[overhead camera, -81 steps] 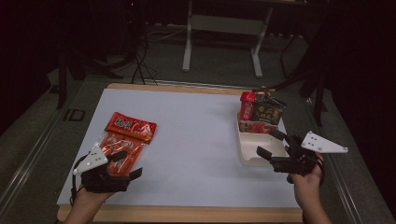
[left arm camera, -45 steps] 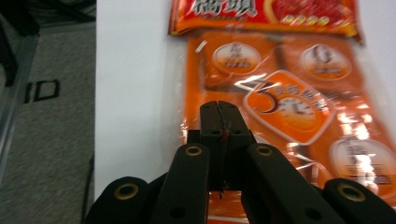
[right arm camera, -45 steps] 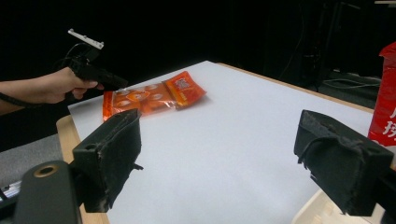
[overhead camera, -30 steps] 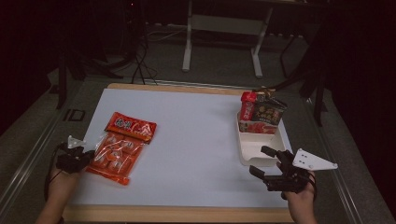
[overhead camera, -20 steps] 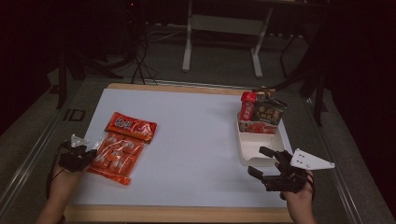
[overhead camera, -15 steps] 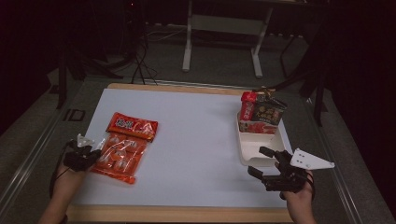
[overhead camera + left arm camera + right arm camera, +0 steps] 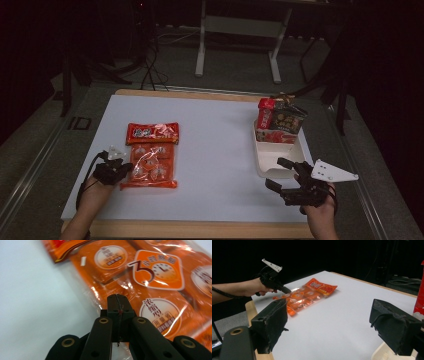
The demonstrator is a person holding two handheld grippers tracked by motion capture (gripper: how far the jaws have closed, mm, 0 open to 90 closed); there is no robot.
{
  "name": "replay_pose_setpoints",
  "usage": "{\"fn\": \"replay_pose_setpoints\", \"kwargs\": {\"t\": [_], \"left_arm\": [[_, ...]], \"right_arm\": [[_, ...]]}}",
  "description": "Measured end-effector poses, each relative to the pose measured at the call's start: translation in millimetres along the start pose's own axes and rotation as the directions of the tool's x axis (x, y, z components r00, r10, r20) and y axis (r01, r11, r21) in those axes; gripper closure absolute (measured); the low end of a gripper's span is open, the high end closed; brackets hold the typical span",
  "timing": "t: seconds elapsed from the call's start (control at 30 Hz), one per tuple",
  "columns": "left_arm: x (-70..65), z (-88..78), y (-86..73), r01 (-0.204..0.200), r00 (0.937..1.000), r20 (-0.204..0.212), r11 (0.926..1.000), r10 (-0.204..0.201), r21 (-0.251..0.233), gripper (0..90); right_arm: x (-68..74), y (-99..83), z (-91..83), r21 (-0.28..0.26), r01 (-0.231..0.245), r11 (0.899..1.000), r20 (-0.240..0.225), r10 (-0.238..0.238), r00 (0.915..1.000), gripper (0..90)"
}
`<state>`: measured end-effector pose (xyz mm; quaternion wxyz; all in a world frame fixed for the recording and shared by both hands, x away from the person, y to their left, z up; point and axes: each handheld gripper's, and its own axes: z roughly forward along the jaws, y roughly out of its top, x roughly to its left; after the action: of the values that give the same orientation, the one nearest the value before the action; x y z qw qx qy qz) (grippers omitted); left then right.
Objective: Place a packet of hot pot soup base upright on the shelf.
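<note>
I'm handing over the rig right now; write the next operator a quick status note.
Left tongs: shut, tips at the left edge of the orange snack pack; whether they pinch the wrapper is unclear.
Right tongs: open, holding nothing, beside the white tray.
Pack lies flat on the table's left half; tray at the right, with red cartons at its far end.
Done: nothing moved to the tray. Left, probably: carry the pack over.

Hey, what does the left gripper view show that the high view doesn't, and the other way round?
Left gripper view: the left tool with its jaws pressed together, and a clock badge printed on the orange packet. High view: the white tray with boxes at its far end, and the open right tool near it. Shared: the packet on the white table, the left tool at its edge.
</note>
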<state>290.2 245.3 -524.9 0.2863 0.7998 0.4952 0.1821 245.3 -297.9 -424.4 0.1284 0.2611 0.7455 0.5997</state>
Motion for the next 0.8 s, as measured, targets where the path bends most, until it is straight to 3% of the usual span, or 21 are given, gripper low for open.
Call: {"fn": "replay_pose_setpoints", "kwargs": {"t": [0.2, 0.3, 0.33, 0.4, 0.8], "left_arm": [[-19.7, 3.4, 7.0, -0.024, 0.9981, 0.056, 0.9997, 0.025, -0.008, 90.0], [-23.9, 3.7, 8.4, -0.027, 0.9984, 0.049, 0.9996, 0.027, -0.004, 90.0], [-22.9, 3.6, 9.3, -0.032, 0.9980, 0.055, 0.9995, 0.032, 0.001, 90.0], [-18.7, 3.6, 9.8, -0.003, 0.9976, 0.069, 1.0000, 0.003, -0.005, 90.0], [9.1, 7.1, 26.7, 0.076, 0.9969, -0.019, 0.9961, -0.077, -0.046, 90.0]], "right_arm": [[0.8, -0.1, 0.1, 0.003, 0.003, 1.000, 0.000, -0.003, 1.0000, 14.8], [0.3, -0.4, 0.1, 0.002, 0.002, 1.000, -0.001, -0.002, 1.0000, 14.8], [0.1, -0.5, 0.1, 0.003, 0.002, 1.000, 0.001, -0.002, 1.0000, 14.7], [0.3, -0.3, 0.1, 0.002, 0.001, 1.000, 0.000, -0.001, 1.0000, 14.8], [0.3, -1.1, -1.8, -0.003, 0.006, 1.000, 0.001, -0.006, 1.0000, 14.8]]}}
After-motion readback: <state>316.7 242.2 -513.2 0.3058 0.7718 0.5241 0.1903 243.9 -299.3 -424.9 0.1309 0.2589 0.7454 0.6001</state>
